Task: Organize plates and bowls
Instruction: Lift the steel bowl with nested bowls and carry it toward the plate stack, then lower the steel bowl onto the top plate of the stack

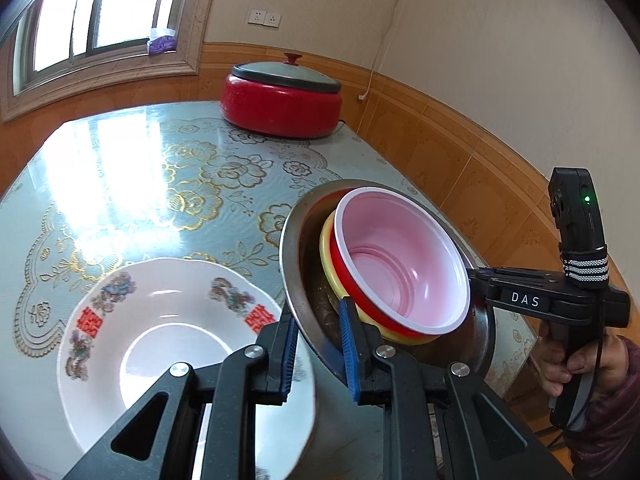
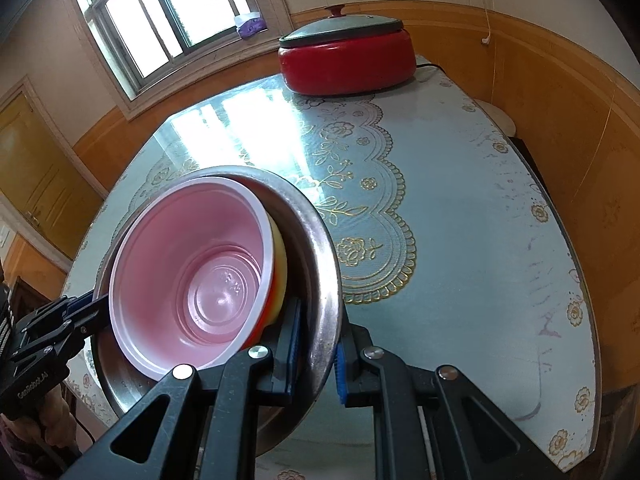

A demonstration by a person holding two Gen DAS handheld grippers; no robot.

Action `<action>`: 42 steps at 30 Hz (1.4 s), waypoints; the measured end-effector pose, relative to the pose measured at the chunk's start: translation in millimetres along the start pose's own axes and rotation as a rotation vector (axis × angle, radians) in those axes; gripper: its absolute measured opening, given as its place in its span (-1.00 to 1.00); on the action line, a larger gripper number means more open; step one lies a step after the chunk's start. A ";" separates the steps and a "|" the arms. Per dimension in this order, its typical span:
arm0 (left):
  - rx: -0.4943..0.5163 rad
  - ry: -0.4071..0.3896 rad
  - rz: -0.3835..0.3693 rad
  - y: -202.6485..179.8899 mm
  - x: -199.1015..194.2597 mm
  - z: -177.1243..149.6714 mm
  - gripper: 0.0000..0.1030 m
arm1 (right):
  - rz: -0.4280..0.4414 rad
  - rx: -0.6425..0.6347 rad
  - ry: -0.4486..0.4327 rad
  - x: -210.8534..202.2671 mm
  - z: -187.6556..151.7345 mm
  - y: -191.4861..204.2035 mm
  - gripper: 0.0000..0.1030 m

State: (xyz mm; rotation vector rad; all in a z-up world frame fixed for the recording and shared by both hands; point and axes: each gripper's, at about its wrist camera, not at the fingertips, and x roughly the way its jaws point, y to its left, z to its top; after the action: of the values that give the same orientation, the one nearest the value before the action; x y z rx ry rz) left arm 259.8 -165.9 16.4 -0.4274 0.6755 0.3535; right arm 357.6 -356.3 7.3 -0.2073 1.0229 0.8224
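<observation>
A steel bowl [image 1: 292, 256] holds a yellow bowl [image 1: 326, 252] with a red-and-white plastic bowl [image 1: 404, 256] nested inside. The stack is tilted and lifted off the table. My left gripper [image 1: 318, 344] is shut on the steel bowl's near rim. My right gripper [image 1: 478, 280] grips the opposite rim. In the right wrist view my right gripper [image 2: 318, 352] is shut on the steel bowl's rim [image 2: 324, 264], and the left gripper [image 2: 86, 308] holds the far side. A white plate with red characters [image 1: 168, 344] lies on the table below, left of the stack.
A red electric pot with a grey lid [image 1: 280, 96] stands at the table's far edge. The table carries a blue floral cover [image 2: 460, 208]. Orange-tiled walls close the far and right sides. A window is at the far left.
</observation>
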 end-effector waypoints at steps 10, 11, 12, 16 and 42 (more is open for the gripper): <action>-0.068 -0.075 0.060 58.9 -50.4 -2.7 -0.62 | 0.082 -0.100 -0.020 9.0 19.4 75.8 -0.74; -0.079 -0.079 0.068 65.9 -55.0 -3.8 -0.62 | 0.090 -0.110 -0.018 11.4 20.1 84.9 -0.74; -0.088 -0.084 0.078 72.9 -59.5 -5.2 -0.63 | 0.099 -0.122 -0.016 14.0 21.0 93.6 -0.73; -0.128 -0.093 0.114 100.3 -73.0 -13.5 -0.66 | 0.140 -0.160 0.006 27.7 21.9 125.0 -0.73; -0.144 0.083 0.070 149.5 -42.6 -54.1 -0.62 | 0.027 -0.106 0.128 76.0 -13.7 148.9 -0.73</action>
State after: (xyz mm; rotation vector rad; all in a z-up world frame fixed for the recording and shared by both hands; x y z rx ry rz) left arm 133.9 -71.9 -32.6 -0.5585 0.7494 0.4546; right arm 264.9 -221.9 -31.0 -0.3406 1.1053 0.8976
